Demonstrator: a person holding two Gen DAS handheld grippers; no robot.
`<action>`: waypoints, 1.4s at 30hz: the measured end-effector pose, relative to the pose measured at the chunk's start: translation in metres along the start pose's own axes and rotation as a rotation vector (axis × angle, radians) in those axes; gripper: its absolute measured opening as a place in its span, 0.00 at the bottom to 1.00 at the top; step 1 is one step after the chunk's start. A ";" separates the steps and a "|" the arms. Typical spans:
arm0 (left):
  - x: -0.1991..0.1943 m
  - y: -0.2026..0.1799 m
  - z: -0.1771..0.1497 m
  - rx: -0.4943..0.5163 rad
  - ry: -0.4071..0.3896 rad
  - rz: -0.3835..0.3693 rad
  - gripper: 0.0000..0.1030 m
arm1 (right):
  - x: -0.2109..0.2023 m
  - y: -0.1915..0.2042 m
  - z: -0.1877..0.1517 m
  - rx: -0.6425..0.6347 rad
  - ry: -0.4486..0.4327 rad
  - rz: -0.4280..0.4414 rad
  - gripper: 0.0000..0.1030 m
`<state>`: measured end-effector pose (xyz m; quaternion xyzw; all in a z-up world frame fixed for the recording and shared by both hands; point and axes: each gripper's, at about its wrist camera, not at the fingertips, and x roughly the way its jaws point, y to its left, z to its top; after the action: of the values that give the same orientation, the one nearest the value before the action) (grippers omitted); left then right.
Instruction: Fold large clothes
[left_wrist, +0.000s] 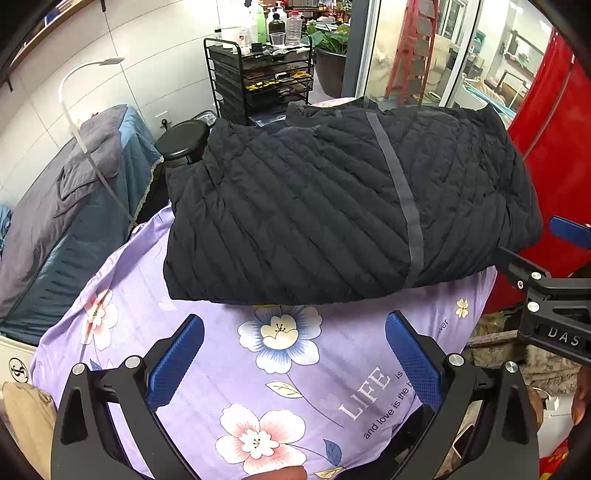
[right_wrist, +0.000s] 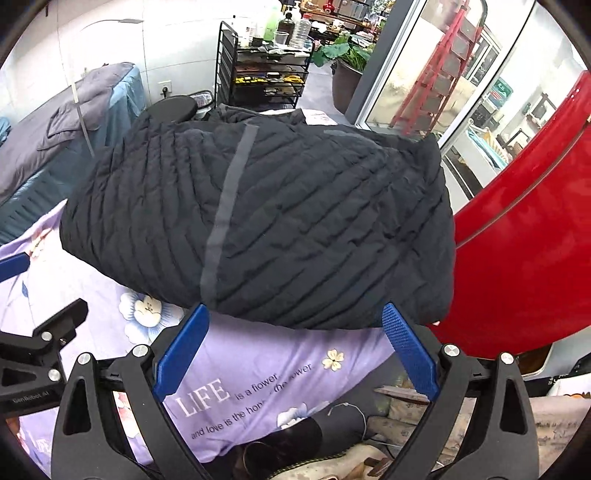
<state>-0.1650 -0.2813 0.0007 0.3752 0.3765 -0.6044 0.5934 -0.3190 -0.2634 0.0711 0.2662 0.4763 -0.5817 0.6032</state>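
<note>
Lilac floral cloth covers the surface, and the dark quilted jacket lies folded on it, long axis running side to side. The left gripper, jaws apart and empty, hovers short of the jacket's near edge. The right gripper, also spread and empty, sits nearer, at that edge's right end.

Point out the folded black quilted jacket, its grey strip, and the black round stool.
folded black quilted jacket (left_wrist: 295, 221): left wrist view, on the middle of its quilted top.
grey strip (right_wrist: 221, 214): right wrist view, midway along the strip.
black round stool (left_wrist: 183, 134): left wrist view, on the seat top.
</note>
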 end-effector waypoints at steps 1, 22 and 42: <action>0.000 0.000 0.000 -0.001 0.001 0.002 0.94 | 0.001 -0.001 0.000 0.001 0.001 0.000 0.91; 0.002 0.002 0.003 0.001 0.009 0.046 0.94 | 0.007 0.003 0.001 -0.023 0.013 0.001 0.91; 0.003 0.003 0.003 0.012 0.010 0.053 0.94 | 0.012 0.007 0.005 -0.042 0.016 0.009 0.91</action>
<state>-0.1625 -0.2852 -0.0007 0.3915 0.3656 -0.5888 0.6052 -0.3124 -0.2721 0.0612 0.2601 0.4921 -0.5667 0.6075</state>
